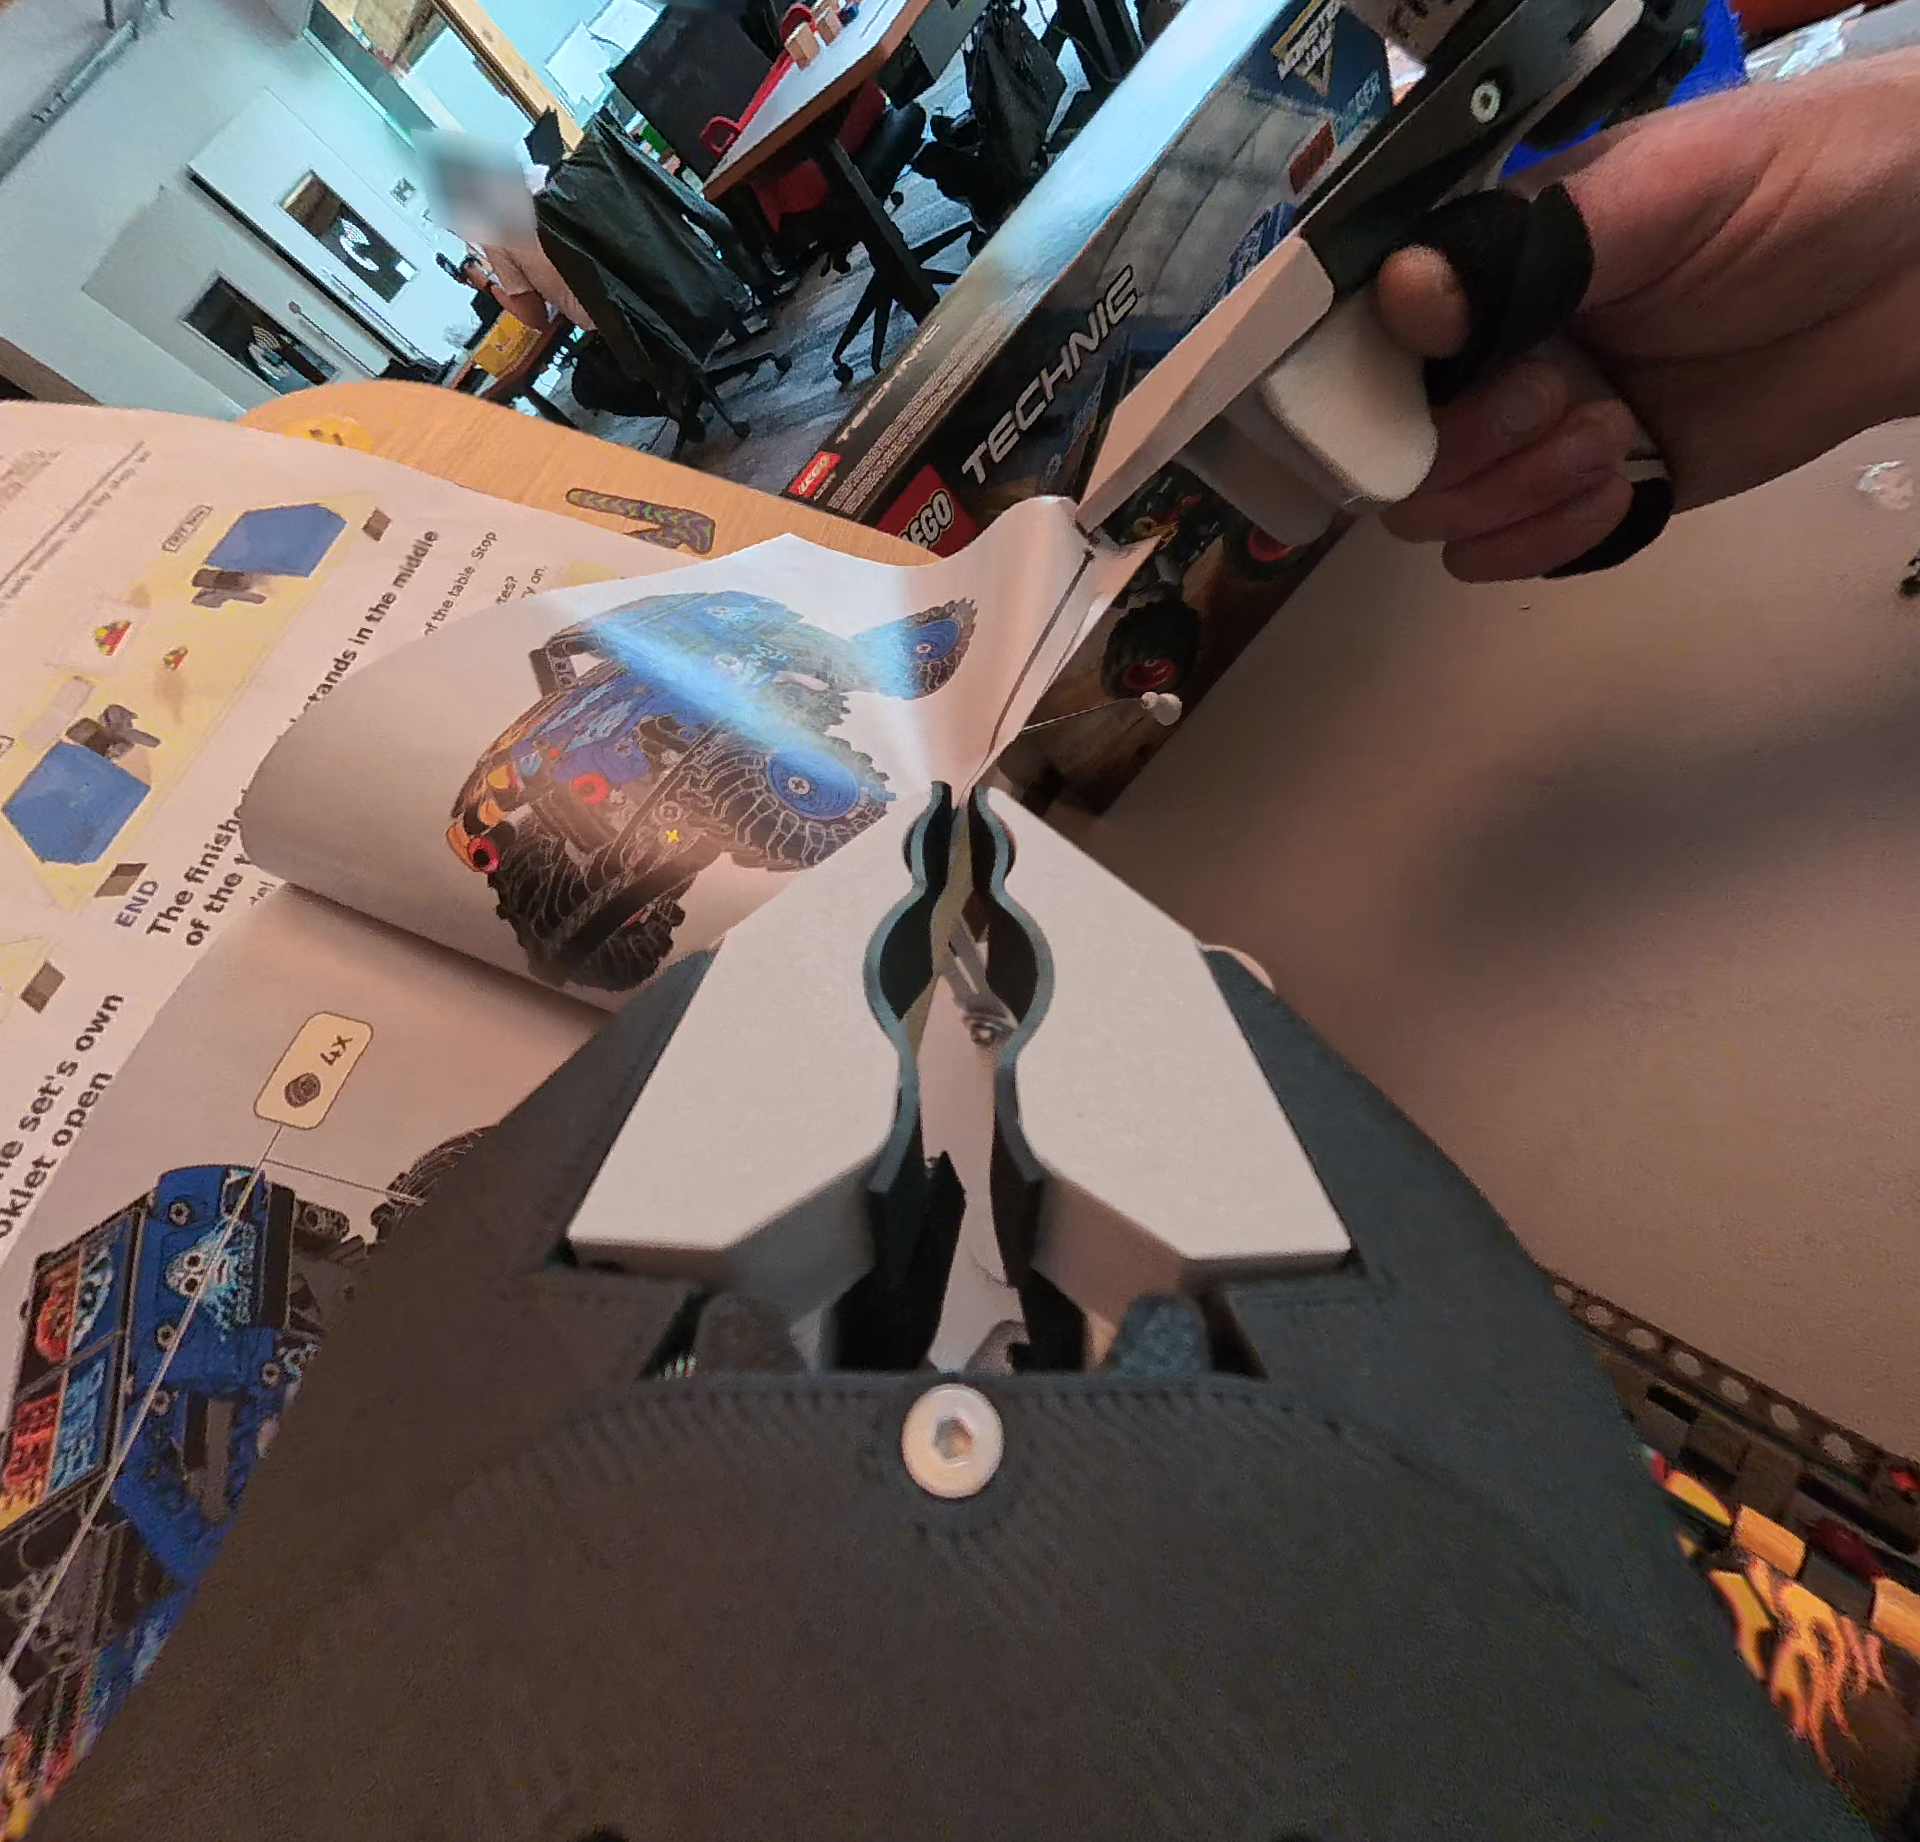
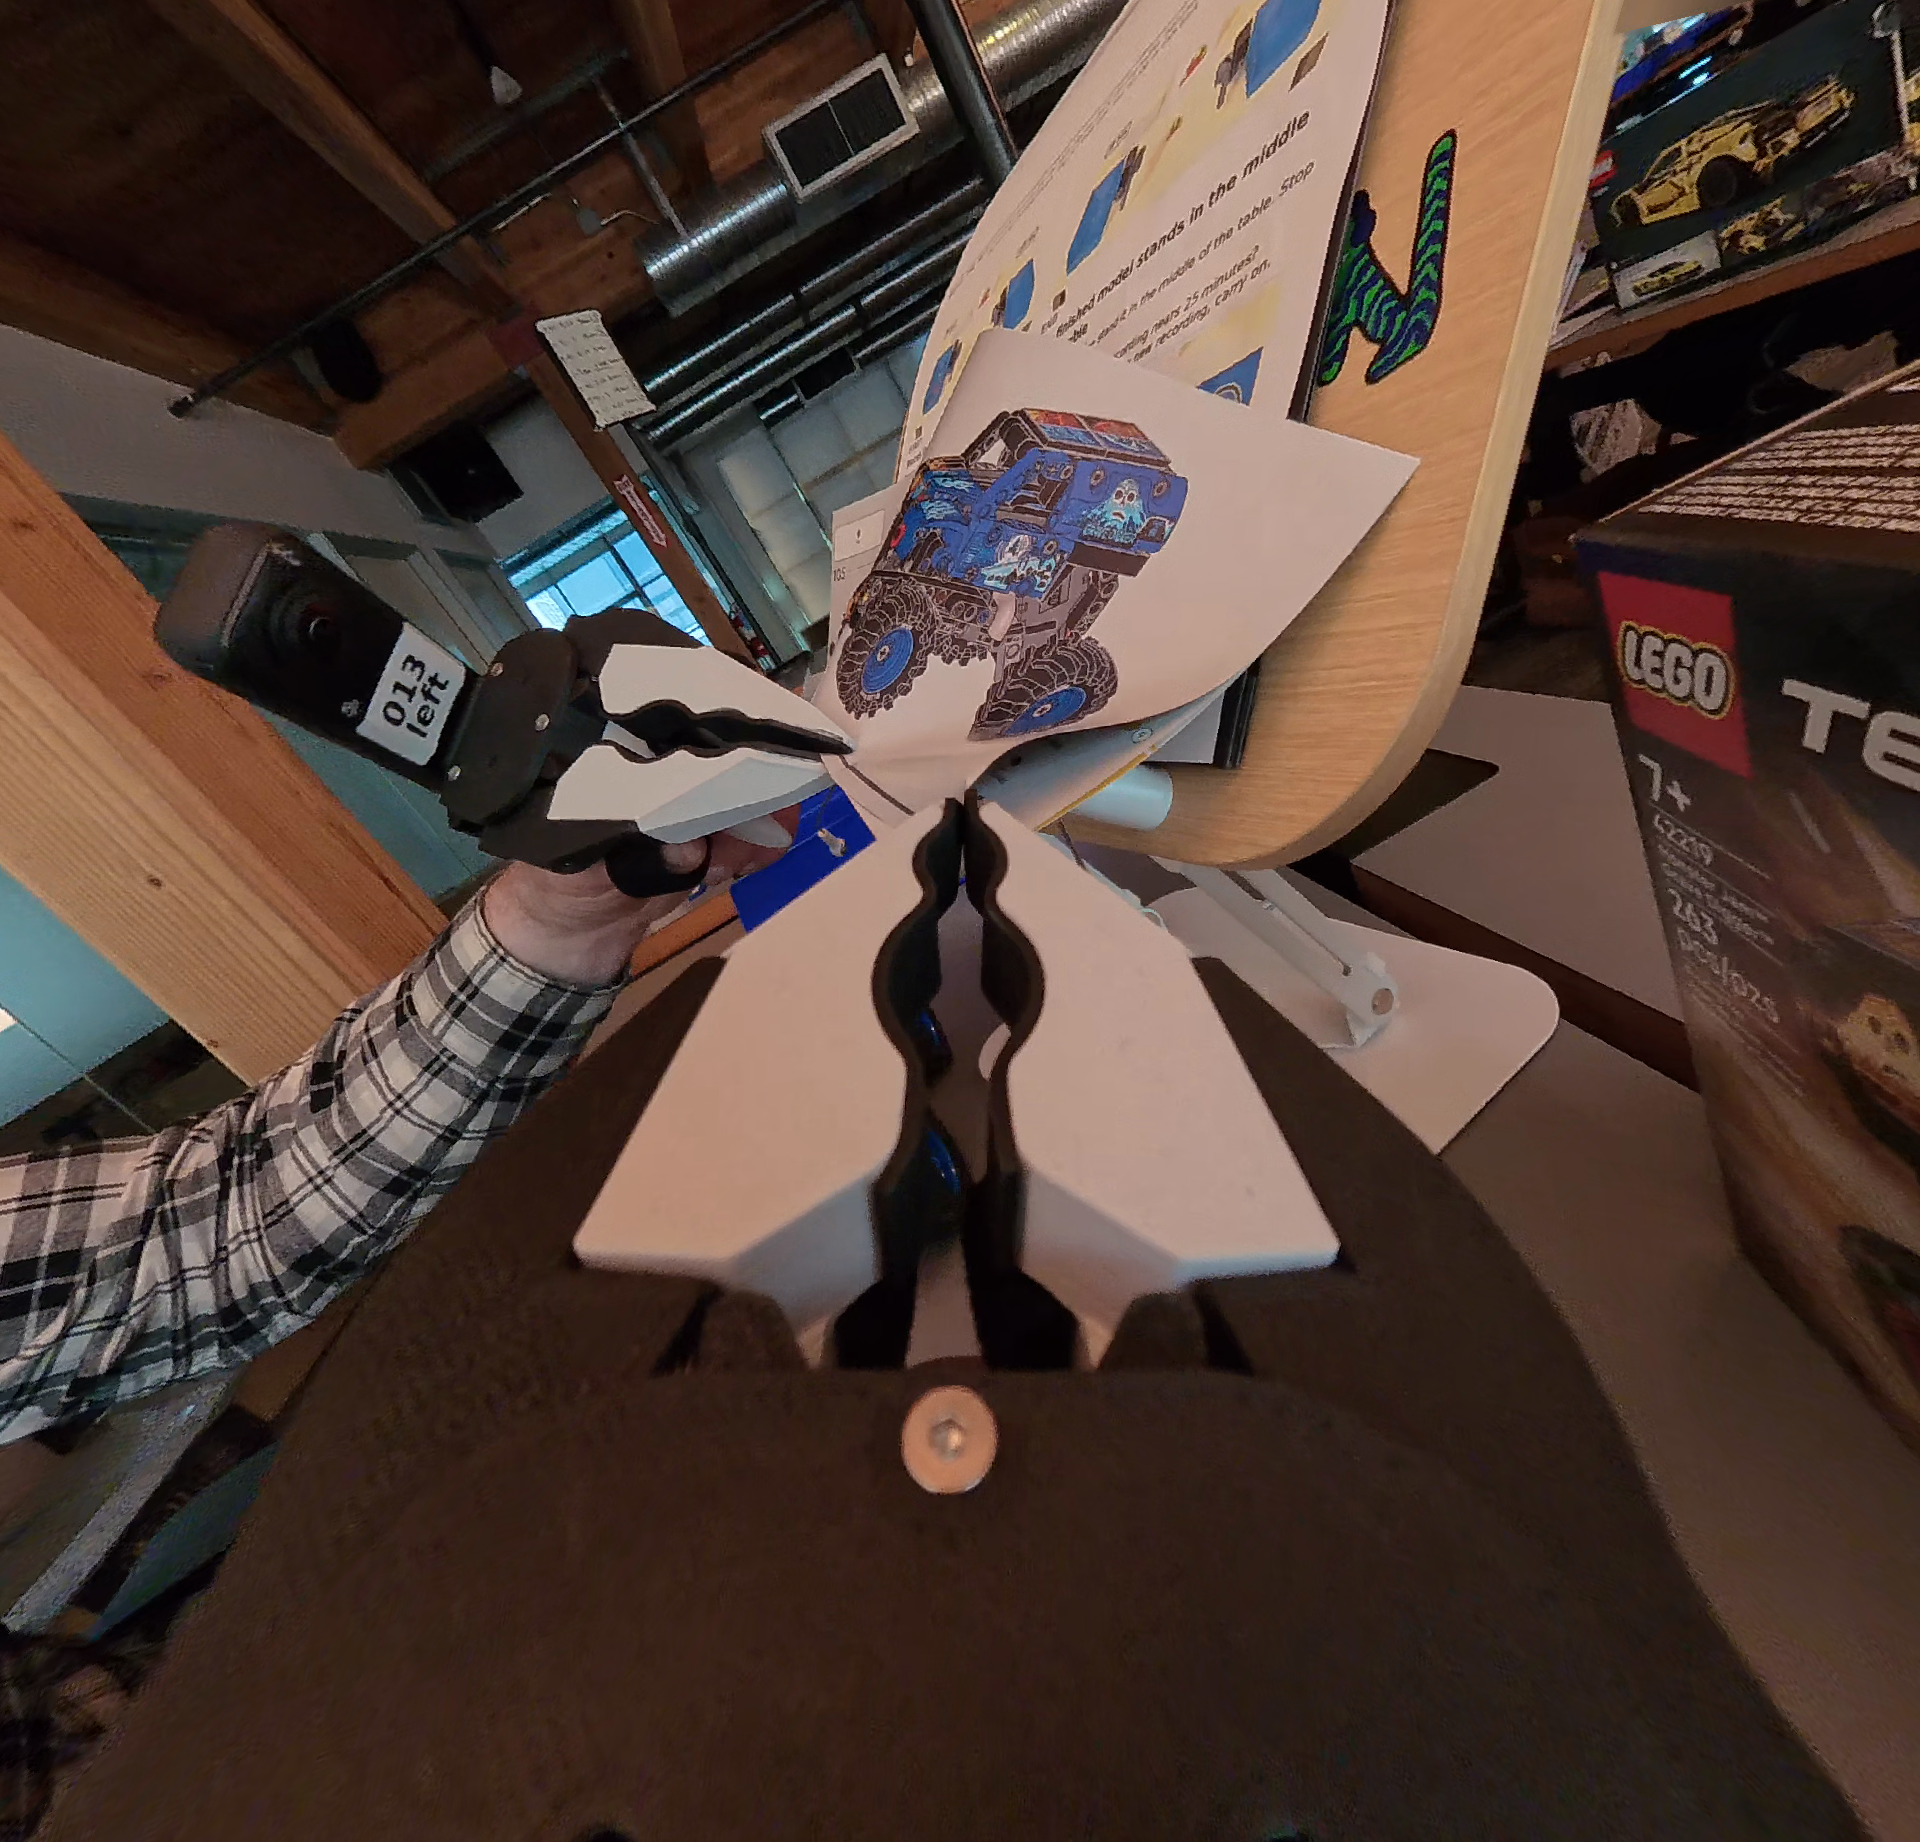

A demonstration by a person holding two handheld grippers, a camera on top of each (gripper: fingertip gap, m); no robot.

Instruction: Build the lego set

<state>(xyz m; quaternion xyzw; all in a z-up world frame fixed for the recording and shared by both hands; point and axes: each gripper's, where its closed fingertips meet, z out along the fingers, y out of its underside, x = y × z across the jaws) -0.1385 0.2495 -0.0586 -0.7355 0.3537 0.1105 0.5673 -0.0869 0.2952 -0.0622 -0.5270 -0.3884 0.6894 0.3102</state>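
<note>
The left gripper [image 1: 958,805] has its jaws pressed together on the edge of a loose page [image 1: 665,753] of the booklet [image 1: 208,1117]; the page shows a blue truck and curls upward. The right gripper [image 2: 961,816] is likewise closed, its jaws pinching the same page farther along that edge, seen from the left wrist view at [image 1: 1086,535]. The booklet lies open against a wooden stand [image 2: 1455,566], beside the set's box [image 2: 1766,857] on the tabletop [image 1: 1455,909].

The page looks thin, light and limp, likely to crease or tear if the two grippers pull apart. Holding it near the margin, as now, and moving both ends together seems the safest way to turn it.

A sheet [image 2: 1195,182] of printed guidance stands behind the booklet. No loose bricks can be made out; the lower part of both views is filled by the gripper bodies, and how much of the booklet lies under the lifted page is hidden.
</note>
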